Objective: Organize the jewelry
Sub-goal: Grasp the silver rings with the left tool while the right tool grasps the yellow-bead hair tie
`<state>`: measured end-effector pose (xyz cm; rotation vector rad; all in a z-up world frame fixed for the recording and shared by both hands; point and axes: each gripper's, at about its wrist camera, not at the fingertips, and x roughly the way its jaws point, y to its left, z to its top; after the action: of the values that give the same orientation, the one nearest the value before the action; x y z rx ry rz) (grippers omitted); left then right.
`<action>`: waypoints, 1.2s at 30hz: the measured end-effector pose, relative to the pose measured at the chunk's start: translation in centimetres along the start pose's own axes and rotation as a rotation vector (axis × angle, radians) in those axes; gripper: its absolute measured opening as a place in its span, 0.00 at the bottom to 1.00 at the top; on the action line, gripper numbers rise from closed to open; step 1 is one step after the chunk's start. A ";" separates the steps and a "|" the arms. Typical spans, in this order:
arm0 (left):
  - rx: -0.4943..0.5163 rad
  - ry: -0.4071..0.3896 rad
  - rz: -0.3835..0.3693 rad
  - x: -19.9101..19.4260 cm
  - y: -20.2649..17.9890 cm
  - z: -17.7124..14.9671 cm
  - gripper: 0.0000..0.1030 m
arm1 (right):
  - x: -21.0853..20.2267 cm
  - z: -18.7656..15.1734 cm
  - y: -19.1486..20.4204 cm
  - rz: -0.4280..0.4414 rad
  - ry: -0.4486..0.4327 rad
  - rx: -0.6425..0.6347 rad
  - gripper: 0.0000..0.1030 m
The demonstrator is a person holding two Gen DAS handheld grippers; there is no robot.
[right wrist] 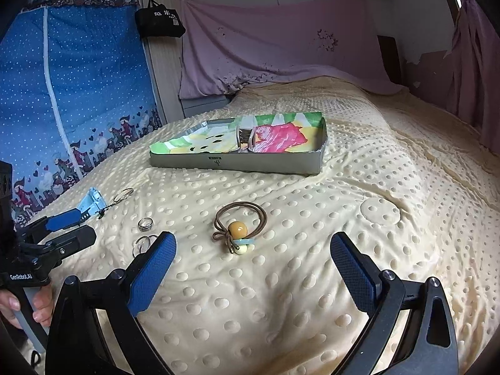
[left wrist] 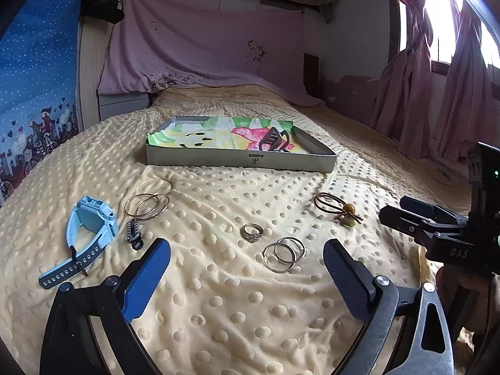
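both tongs, left tongs and right tongs, gape empty over the bed; hair tie lies straight ahead of the right, loop lengthwise toward the tray.

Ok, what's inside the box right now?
In the box lies one dark hair claw clip, on a colourful printed lining. The near wall hides the strip of floor just behind it, so something small could lie there unseen.

A bumpy yellow blanket covers the bed, with a pink sheet, a black bag, pink curtains and a blue dotted cloth around it.
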<state>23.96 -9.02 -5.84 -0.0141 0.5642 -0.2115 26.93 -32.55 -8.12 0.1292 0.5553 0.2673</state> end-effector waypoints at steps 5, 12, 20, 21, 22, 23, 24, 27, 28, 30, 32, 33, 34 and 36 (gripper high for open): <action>0.055 0.052 -0.052 1.1 -1.2 -0.1 0.74 | 1.4 0.0 0.1 0.027 0.046 -0.012 0.76; 0.066 0.148 -0.119 3.0 -1.7 0.0 0.56 | 2.9 0.2 0.4 0.046 0.101 -0.030 0.68; -0.003 0.248 -0.143 5.4 -0.9 -0.1 0.48 | 5.4 1.0 0.4 0.074 0.162 -0.022 0.65; -0.007 0.257 -0.141 5.7 -0.9 -0.1 0.46 | 5.7 1.1 0.5 0.074 0.168 -0.024 0.65; -0.009 0.264 -0.140 5.9 -0.9 -0.1 0.46 | 6.0 1.2 0.5 0.075 0.174 -0.024 0.65; -0.010 0.267 -0.139 6.0 -0.9 -0.1 0.45 | 6.3 1.3 0.6 0.079 0.177 -0.023 0.65; -0.009 0.272 -0.134 6.1 -1.0 -0.1 0.42 | 6.6 1.3 0.7 0.084 0.181 -0.021 0.64; -0.011 0.279 -0.137 6.2 -1.1 0.0 0.31 | 7.5 1.3 1.0 0.091 0.202 -0.023 0.57; -0.013 0.283 -0.139 6.3 -1.1 0.1 0.28 | 7.8 1.2 1.2 0.089 0.207 -0.025 0.56; -0.015 0.281 -0.140 6.2 -1.1 0.1 0.27 | 7.9 1.0 1.4 0.086 0.209 -0.029 0.54; -0.015 0.278 -0.145 6.1 -1.1 0.1 0.27 | 8.0 0.9 1.5 0.080 0.208 -0.028 0.45; -0.016 0.276 -0.147 6.1 -1.2 0.1 0.27 | 8.0 0.9 1.5 0.079 0.207 -0.025 0.43; -0.017 0.274 -0.153 6.0 -1.2 0.1 0.27 | 7.9 0.8 1.4 0.079 0.206 -0.021 0.41; -0.017 0.268 -0.161 5.9 -1.2 0.1 0.27 | 7.8 0.8 1.4 0.077 0.201 -0.020 0.29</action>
<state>28.59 -11.40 -8.78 -0.0481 0.8332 -0.3690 33.38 -29.08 -11.13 0.1056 0.7484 0.3635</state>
